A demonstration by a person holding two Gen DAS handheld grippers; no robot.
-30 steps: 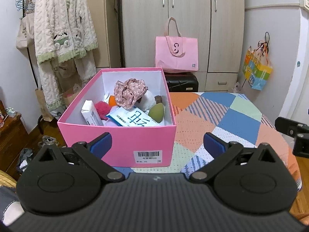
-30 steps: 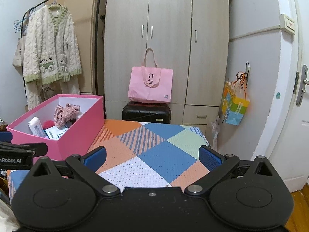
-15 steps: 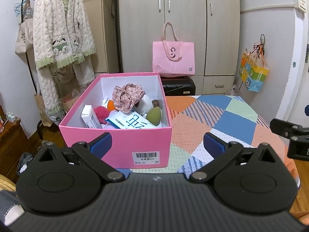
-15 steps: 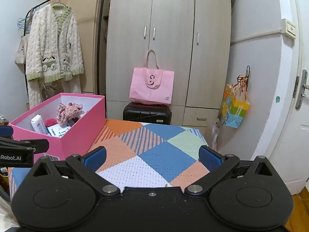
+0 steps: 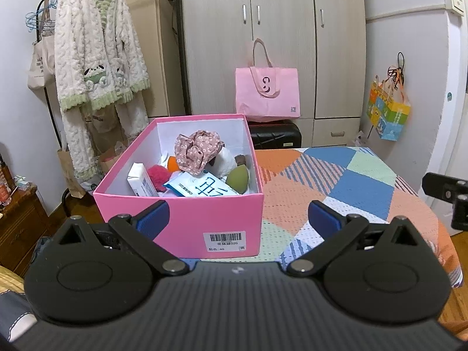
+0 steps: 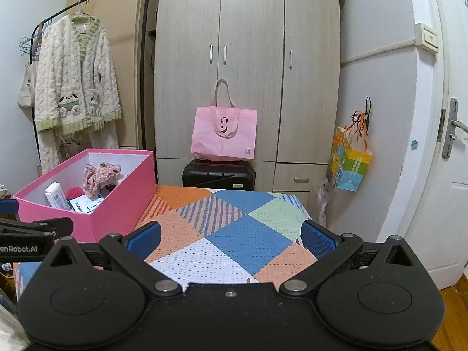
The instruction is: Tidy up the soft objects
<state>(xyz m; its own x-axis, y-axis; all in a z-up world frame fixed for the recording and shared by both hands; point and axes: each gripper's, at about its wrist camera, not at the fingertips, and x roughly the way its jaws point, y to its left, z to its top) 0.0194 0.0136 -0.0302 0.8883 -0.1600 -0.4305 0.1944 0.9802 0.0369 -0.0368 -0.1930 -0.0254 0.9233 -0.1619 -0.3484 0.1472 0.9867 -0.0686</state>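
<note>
Behind the tabletop (image 6: 234, 234), with its patchwork cloth of orange, blue and green, stands a beige wardrobe (image 6: 248, 67) with a pink tote bag (image 6: 224, 133) before it. On the left side of the tabletop sits a pink box (image 5: 187, 222). Inside it lie a floral scrunchie (image 5: 197, 150), a green sponge (image 5: 238, 178), a red pompom (image 5: 158, 174) and a tissue pack (image 5: 201, 188). The left tongs (image 5: 238, 215) are spread wide and hold nothing, just before the box. The right tongs (image 6: 231, 238) are also wide apart and empty, above the cloth.
</note>
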